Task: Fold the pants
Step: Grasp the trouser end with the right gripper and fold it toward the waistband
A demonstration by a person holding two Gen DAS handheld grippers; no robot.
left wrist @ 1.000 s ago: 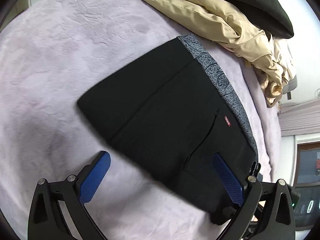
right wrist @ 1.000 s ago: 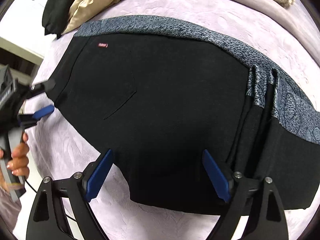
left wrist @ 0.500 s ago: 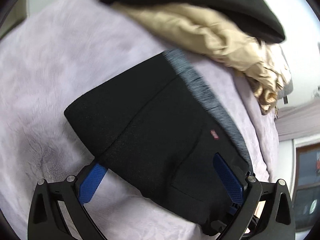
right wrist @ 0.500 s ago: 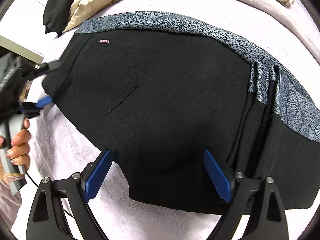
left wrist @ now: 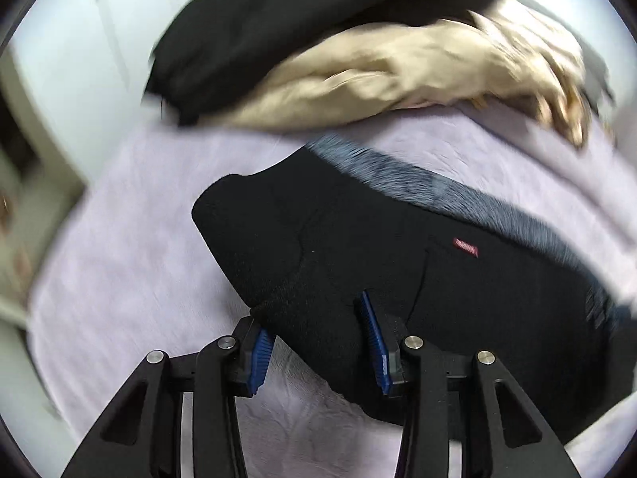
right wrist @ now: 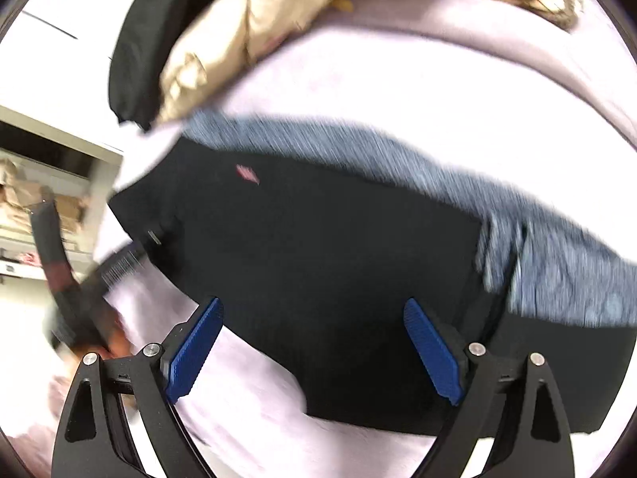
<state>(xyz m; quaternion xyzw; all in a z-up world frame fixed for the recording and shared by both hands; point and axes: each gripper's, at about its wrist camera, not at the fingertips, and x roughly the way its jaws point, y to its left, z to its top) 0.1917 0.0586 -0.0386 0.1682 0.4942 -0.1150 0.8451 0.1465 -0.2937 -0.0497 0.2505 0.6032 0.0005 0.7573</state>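
The folded black pants (left wrist: 398, 263) with a grey patterned waistband (left wrist: 458, 195) and a small red label lie on the lilac blanket (left wrist: 131, 279). My left gripper (left wrist: 318, 338) has its blue pads partly closed around the pants' near fold edge, with cloth bunched between them. In the right wrist view the pants (right wrist: 318, 247) fill the middle, and my right gripper (right wrist: 314, 350) is open with its pads over the pants' near edge. The left gripper (right wrist: 119, 263) shows blurred at the pants' left corner.
A beige garment (left wrist: 398, 75) and a black garment (left wrist: 278, 24) are piled on the blanket behind the pants. They also show in the right wrist view, the beige garment (right wrist: 239, 40) at the top left. A white shelf unit (right wrist: 47, 183) stands at the left.
My left gripper has moved onto the pants' fold edge and its pads have closed in on the cloth. Both views are now blurred by motion, and the right gripper has stayed open.
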